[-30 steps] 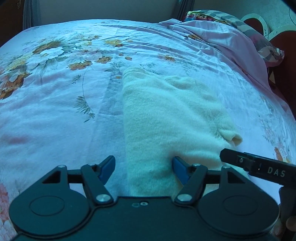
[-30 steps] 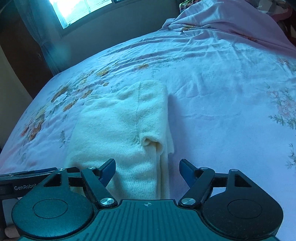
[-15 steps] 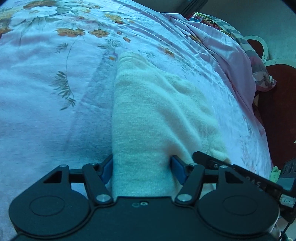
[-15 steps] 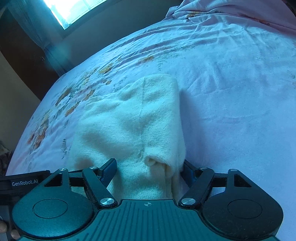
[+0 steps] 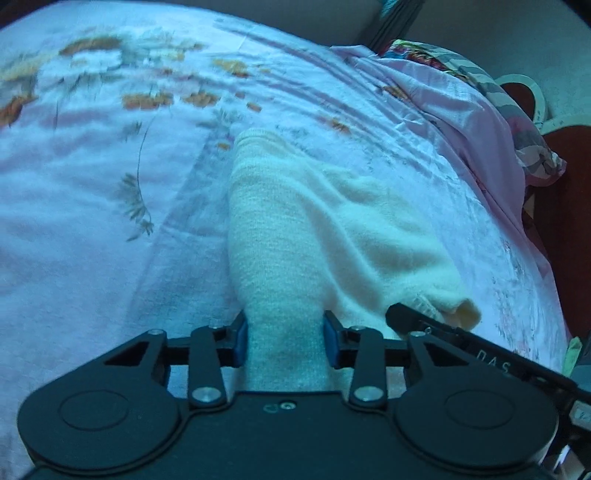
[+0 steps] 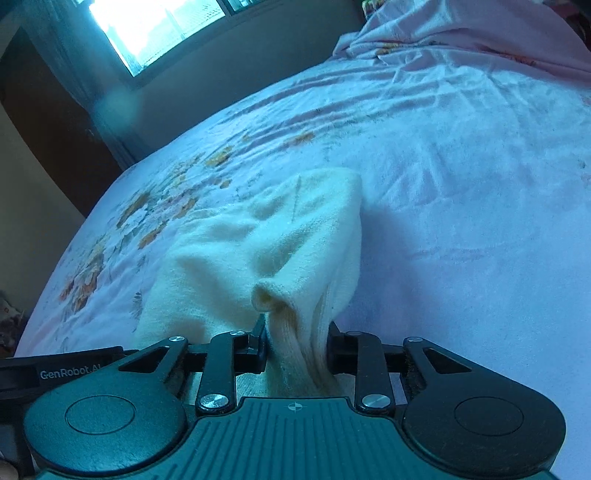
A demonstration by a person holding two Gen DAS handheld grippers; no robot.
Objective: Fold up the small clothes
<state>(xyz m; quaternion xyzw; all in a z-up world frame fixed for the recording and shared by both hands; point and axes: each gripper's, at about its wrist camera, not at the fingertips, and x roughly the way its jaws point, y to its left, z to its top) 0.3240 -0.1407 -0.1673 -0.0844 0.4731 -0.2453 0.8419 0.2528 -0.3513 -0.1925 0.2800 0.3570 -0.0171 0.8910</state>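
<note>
A cream knitted garment (image 5: 317,236) lies folded lengthwise on the floral bedsheet (image 5: 110,206). My left gripper (image 5: 283,336) has its jaws closing on the garment's near left corner, and the blue pads pinch the bunched knit between them. In the right wrist view the same garment (image 6: 280,236) runs away from me, a sleeve cuff (image 6: 266,295) just ahead of the fingers. My right gripper (image 6: 295,345) is also closing, its pads squeezing the near right corner into a narrow wad. The right gripper's finger shows at the left view's lower right.
A rumpled pink quilt (image 5: 454,110) and a patterned pillow (image 5: 517,122) lie at the bed's far right, with a dark red headboard (image 5: 561,192) behind. A bright window (image 6: 159,26) and dark curtain (image 6: 66,66) stand beyond the bed's far side.
Both grippers moved onto the garment's near edge and narrowed from wide open to pinching it. The near edge is now gathered and lifted slightly between each pair of pads.
</note>
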